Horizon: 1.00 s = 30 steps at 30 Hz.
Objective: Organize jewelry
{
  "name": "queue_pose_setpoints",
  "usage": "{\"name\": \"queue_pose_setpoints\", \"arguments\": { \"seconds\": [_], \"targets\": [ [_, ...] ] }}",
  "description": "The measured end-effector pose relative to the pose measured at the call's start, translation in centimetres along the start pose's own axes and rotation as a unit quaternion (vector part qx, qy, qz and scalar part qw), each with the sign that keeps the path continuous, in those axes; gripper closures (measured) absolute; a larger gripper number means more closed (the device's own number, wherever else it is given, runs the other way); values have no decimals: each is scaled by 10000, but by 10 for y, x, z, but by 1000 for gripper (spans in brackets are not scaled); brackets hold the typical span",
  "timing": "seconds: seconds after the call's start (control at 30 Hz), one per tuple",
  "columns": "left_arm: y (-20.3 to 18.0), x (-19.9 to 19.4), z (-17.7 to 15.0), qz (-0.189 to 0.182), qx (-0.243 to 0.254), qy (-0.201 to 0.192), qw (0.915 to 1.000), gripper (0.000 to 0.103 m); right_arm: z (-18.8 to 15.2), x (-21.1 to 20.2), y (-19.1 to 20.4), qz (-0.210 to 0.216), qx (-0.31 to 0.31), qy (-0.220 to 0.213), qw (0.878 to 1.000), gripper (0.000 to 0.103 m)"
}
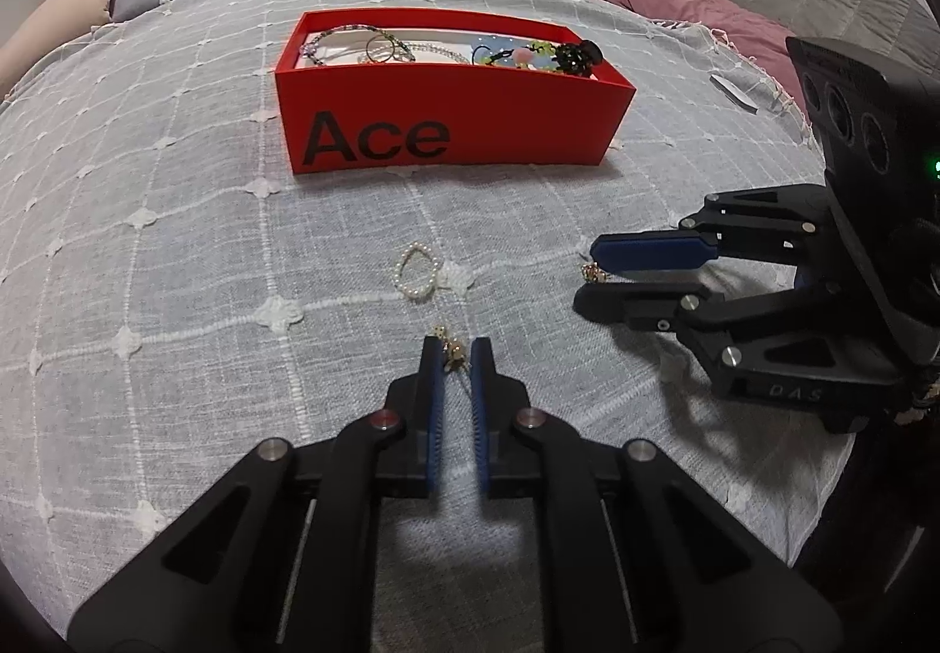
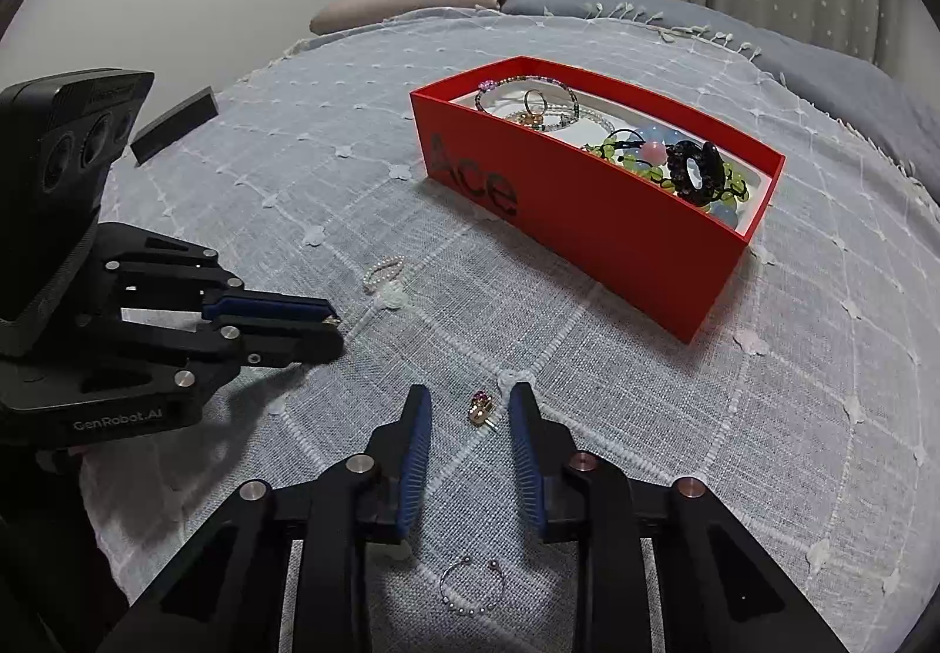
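Resting on the grey bedspread (image 1: 176, 300), a gold earring (image 1: 453, 353) sits pinched between the left gripper (image 1: 455, 359) pads; the right gripper (image 2: 470, 418) straddles a gold ring (image 2: 480, 409), jaws apart, near the red box (image 2: 587, 218).

Dim, soft light — sharp centre, fisheye-bent edges

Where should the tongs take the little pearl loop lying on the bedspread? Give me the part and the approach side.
Pinch the pearl loop across its narrow width, gathering both bead strands at mid-length. Come from above, pointing steeply down: it lies flat and limp on the bedspread, so no edge stands up for a side approach.
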<state>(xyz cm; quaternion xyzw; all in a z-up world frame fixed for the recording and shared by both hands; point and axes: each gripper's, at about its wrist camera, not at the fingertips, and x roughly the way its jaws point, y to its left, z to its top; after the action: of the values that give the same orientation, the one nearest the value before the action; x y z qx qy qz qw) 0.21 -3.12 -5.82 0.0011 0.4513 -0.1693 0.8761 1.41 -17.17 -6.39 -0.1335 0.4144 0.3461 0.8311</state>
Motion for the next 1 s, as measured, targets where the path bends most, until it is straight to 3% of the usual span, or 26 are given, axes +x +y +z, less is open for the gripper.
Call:
{"name": "queue_pose_setpoints", "arguments": {
  "seconds": [0.13,0.27,1.0],
  "targets": [
    [2,-2,-2,-26,-42,-4,10000,93,0,0,0,-19,-20,5,10000,81],
    [3,-3,-1,-37,-78,-2,10000,93,1,0,0,-121,-47,9,9999,93],
    [20,-28,9,12,-278,-294,9992,94,14,-32,-18,-60,217,-360,9991,96]
  ]
}}
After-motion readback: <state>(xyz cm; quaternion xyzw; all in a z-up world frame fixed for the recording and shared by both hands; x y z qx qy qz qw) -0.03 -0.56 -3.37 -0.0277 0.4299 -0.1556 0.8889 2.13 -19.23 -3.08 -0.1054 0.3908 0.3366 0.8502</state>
